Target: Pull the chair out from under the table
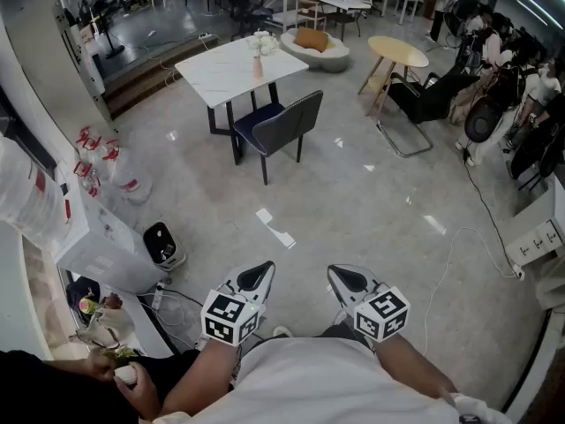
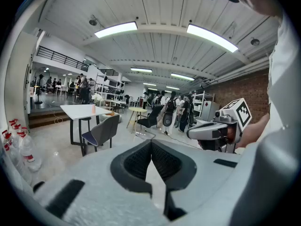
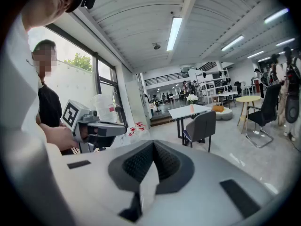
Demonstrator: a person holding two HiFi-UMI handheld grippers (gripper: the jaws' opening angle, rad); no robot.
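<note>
Far across the floor, straight ahead of me: the chair (image 1: 281,128) is well apart from both grippers, nowhere near reach. Its seat is tucked partly under the near edge of the white table (image 1: 231,67). The backrest is on the side facing me, angled a bit to the right in the head view.

Judgement: the pull-out axis runs from the table toward me and slightly right, so the backrest's top edge is the grab point. I need to close the whole gap first.

Left gripper (image 1: 256,276) has its jaws pressed together with nothing between them. Right gripper (image 1: 344,278) is the same, closed and empty. Both are held close to my body, side by side.

The chair sits roughly between their lines: left of the jaws in the left gripper view (image 2: 101,132), right of them in the right gripper view (image 3: 200,126). Neither arm is clearly nearer.

Writing: only the square markers on the gripper cubes, no text. The bottles (image 1: 99,153) at left carry red labels, too small to read.
</note>
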